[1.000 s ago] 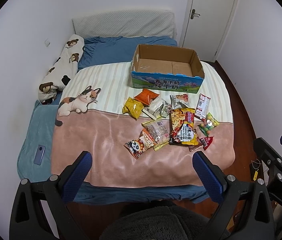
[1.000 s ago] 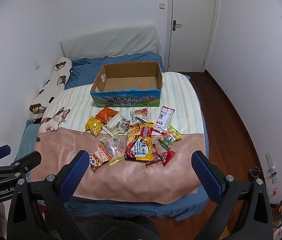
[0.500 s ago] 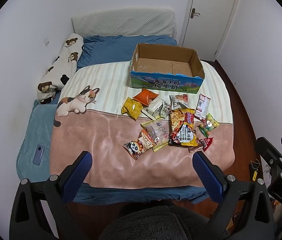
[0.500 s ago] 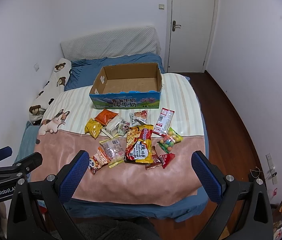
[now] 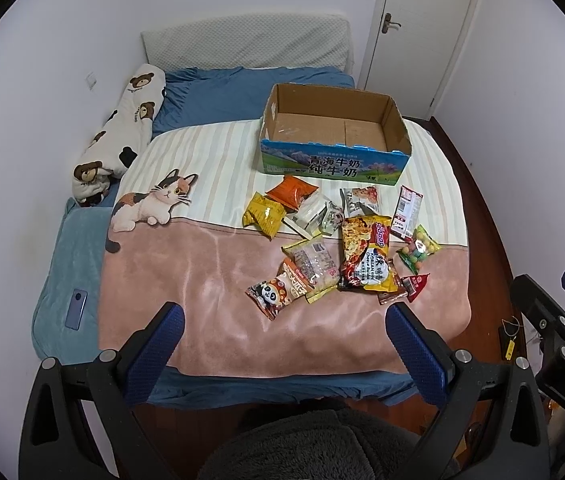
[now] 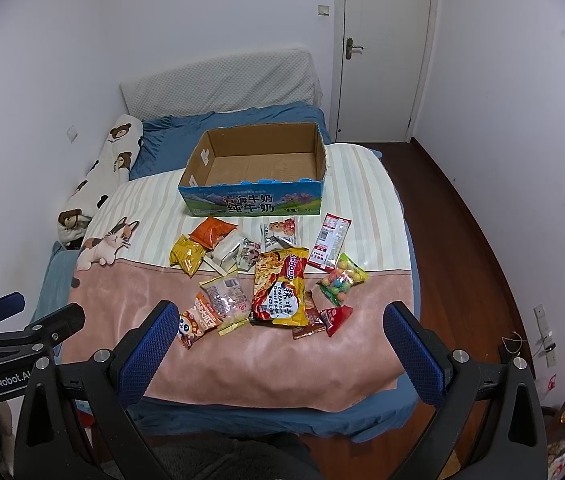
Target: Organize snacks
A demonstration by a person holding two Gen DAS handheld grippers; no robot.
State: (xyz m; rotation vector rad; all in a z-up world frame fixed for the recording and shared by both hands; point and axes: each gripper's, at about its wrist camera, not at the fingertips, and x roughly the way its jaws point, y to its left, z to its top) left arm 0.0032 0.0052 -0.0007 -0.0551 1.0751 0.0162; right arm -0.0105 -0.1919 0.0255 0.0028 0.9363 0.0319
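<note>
Several snack packets lie in a loose pile on the bed: a large noodle pack (image 5: 364,258) (image 6: 280,288), a panda packet (image 5: 276,292) (image 6: 194,320), yellow (image 5: 263,215) and orange (image 5: 291,191) bags, a candy bag (image 5: 418,249). An empty open cardboard box (image 5: 332,160) (image 6: 254,200) stands behind them. My left gripper (image 5: 284,334) and right gripper (image 6: 278,332) are both open and empty, held above the bed's foot, short of the snacks.
A cat-print blanket (image 5: 202,280) covers the bed. A bear-print pillow (image 5: 122,128) lies along the left wall. A phone (image 5: 76,314) rests on the blue sheet at left. A closed door (image 6: 382,48) and wood floor (image 6: 462,240) are to the right.
Both grippers have drifted slightly; the view has barely shifted. Nothing on the bed has moved.
</note>
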